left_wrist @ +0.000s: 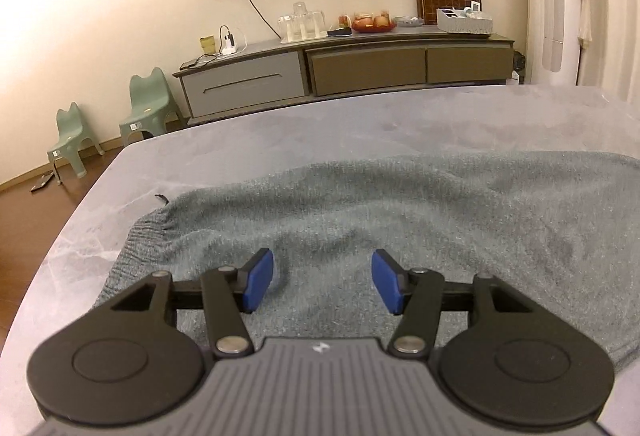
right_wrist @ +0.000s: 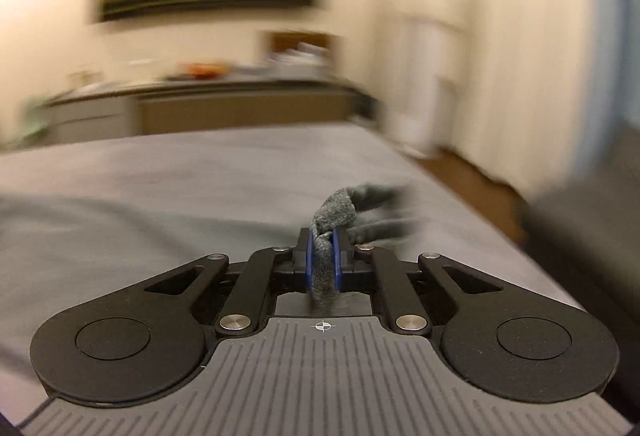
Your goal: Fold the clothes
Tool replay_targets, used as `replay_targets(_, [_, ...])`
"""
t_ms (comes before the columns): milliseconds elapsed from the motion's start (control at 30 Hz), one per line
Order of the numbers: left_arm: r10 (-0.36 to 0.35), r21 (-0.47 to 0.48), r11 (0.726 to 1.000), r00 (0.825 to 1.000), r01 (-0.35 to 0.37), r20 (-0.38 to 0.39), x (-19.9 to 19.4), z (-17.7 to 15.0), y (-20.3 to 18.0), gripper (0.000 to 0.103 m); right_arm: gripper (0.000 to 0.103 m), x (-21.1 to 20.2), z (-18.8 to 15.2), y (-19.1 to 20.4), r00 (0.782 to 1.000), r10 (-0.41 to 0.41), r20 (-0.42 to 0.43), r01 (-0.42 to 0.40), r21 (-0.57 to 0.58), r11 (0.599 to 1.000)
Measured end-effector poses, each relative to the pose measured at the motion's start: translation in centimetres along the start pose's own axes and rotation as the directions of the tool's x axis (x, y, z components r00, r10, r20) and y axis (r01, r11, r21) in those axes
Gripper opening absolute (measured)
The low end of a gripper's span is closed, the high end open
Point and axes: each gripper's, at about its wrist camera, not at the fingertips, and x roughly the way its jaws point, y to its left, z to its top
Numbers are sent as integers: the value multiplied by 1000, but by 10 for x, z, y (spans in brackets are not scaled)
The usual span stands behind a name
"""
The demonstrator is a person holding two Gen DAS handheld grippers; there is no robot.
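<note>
A grey knitted garment (left_wrist: 400, 211) lies spread on the grey marbled table (left_wrist: 280, 131), its ribbed edge at the left. My left gripper (left_wrist: 322, 282) is open and empty, its blue pads just above the near part of the garment. In the right wrist view my right gripper (right_wrist: 323, 256) is shut on a fold of the grey garment (right_wrist: 334, 213), which sticks up between the blue pads. The rest of the garment (right_wrist: 80, 220) lies to the left on the table. This view is blurred by motion.
The table's left edge (left_wrist: 80, 207) drops to a wooden floor with two small green chairs (left_wrist: 148, 107). A low cabinet (left_wrist: 344, 67) with glasses and fruit stands by the far wall. The table's right edge (right_wrist: 480, 211) is close to my right gripper.
</note>
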Motion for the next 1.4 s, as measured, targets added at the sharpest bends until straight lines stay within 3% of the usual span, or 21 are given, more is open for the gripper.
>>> replay_targets(67, [5,9,1000,1000,-5,-19,5,-3,0,55,9,-2,-1,57,994,109,0,-109,-125,986])
replay_targets(133, [7,21,1000,999,-6,-33,8,-5,-2,55,9,4,-12,94,985,165,-42,-170,-216,961])
replay_targets(233, [-7,34,999,1000,8,-27,7,-5,-9,55,14,13,-26,108,973,207,-99,-227,-274,935])
replay_targets(300, [-51,32,998,999,52,-13,3,-2,-18,55,52,9,-26,95,960,265,-89,-278,-206,938])
replay_targets(367, [-144,12,990,990,144,0,-3,3,-32,55,65,-5,-20,79,950,311,-33,-313,-152,938])
replay_targets(400, [-189,3,982,982,189,8,-5,6,-39,56,67,-12,-17,69,945,326,-8,-324,-116,939])
replay_targets(433, [-251,-13,968,968,251,11,-8,11,-49,57,67,-19,-14,60,941,338,14,-336,-79,939])
replay_targets(533, [-467,-49,883,884,466,6,-14,34,-105,65,69,-16,-14,39,946,324,-1,-324,17,946])
replay_targets(667, [-612,-27,791,789,612,-56,0,69,-217,68,70,6,-23,55,935,347,-75,-350,-37,936])
replay_targets(733, [-656,-27,753,748,657,-99,11,80,-265,68,78,15,-29,69,935,339,-104,-349,-105,931])
replay_targets(867, [-656,-54,751,734,658,-176,31,74,-301,67,75,23,-38,78,955,265,-134,-289,-208,935])
replay_targets(967, [-654,-73,750,720,658,-233,47,69,-327,67,71,28,-36,71,951,266,-155,-291,-169,942])
replay_targets(1033, [-662,-89,740,700,667,-268,54,67,-341,67,76,26,-36,72,958,256,-131,-278,-198,940])
replay_targets(1133, [-749,-148,649,592,746,-299,53,70,-338,66,82,24,-36,81,952,280,-125,-303,-244,921])
replay_targets(1200, [-783,-183,604,536,775,-315,54,72,-336,67,76,26,-37,92,954,266,-139,-297,-298,907])
replay_targets(1267, [-787,-192,598,524,778,-327,56,72,-336,67,69,32,-36,96,959,246,-141,-279,-308,910])
replay_targets(1333, [-780,-199,607,530,769,-333,58,72,-333,67,60,39,-33,98,963,225,-148,-260,-295,919])
replay_targets(1400, [-783,-208,606,529,768,-327,58,73,-329,67,22,41,-29,96,962,222,-159,-259,-273,926])
